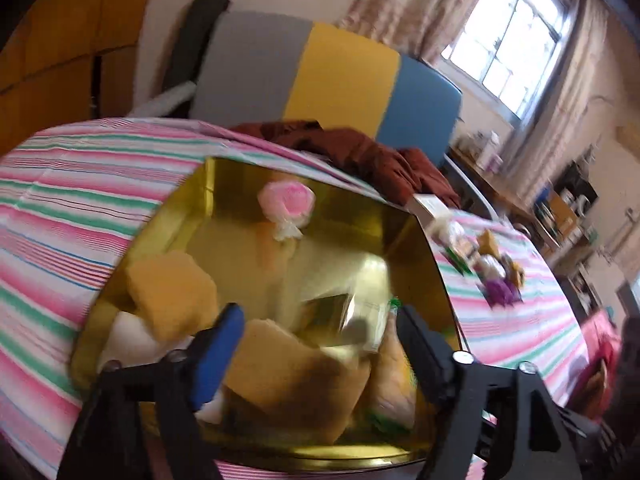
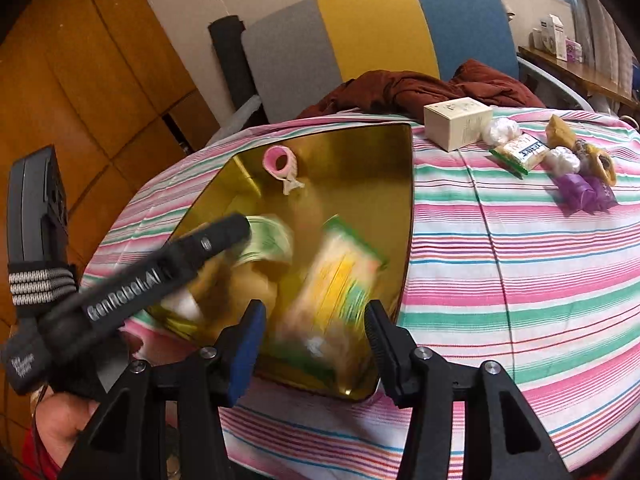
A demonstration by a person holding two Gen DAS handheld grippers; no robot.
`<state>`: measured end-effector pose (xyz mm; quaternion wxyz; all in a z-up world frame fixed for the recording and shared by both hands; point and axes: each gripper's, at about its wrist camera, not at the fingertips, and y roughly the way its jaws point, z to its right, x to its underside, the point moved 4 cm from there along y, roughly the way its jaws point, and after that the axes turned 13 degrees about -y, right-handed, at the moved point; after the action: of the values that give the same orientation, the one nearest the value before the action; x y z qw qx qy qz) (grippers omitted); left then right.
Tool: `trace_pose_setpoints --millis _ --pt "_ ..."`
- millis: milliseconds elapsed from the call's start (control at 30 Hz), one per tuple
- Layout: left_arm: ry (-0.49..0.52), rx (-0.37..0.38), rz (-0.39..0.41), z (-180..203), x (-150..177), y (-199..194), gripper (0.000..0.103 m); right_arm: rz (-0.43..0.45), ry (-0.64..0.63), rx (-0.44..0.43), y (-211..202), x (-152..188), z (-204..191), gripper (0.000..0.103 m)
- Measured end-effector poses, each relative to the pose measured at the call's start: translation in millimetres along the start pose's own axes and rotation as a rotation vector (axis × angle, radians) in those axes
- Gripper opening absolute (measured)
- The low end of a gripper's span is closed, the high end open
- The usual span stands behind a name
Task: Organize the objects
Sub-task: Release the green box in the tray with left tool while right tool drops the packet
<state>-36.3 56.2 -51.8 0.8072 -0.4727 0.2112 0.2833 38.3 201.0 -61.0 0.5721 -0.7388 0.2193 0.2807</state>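
Both grippers, L (image 1: 320, 344) & R (image 2: 316, 328), over gold tin (image 2: 400, 208), fingers apart, empty; snack pile (image 2: 560, 160) at 2 o'clock.

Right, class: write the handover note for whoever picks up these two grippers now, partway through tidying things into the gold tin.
Left gripper: open, empty, over the gold tin.
Right gripper: jaws partly open either side of a yellow-green packet over the tin; too blurred to tell if it is gripped.
Done: pink roll and yellow sponges are in the tin.
Left: white box, snack packet, purple wraps and other small bits on the striped cloth.
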Motion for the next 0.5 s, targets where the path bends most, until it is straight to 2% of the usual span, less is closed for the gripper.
trace_pose_setpoints --millis 67,300,400,500 --pt "-0.038 -0.028 0.034 -6.8 -1.9 -5.7 0.098 0.025 -0.004 0.004 -7.4 3.4 1.9 0.052" --pt "-0.207 -0.056 0.034 -26.0 -0.5 -11.7 0.102 0.046 0.061 0.006 -18.4 8.0 18.7 0.052" --pt "-0.218 -0.064 0.035 -20.5 1.2 -13.3 0.103 0.07 0.093 0.022 -26.8 8.2 29.7 0.052" --pt "-0.184 -0.055 0.03 -6.9 5.2 -13.3 0.103 0.087 0.135 0.041 -34.9 9.7 44.9 0.052"
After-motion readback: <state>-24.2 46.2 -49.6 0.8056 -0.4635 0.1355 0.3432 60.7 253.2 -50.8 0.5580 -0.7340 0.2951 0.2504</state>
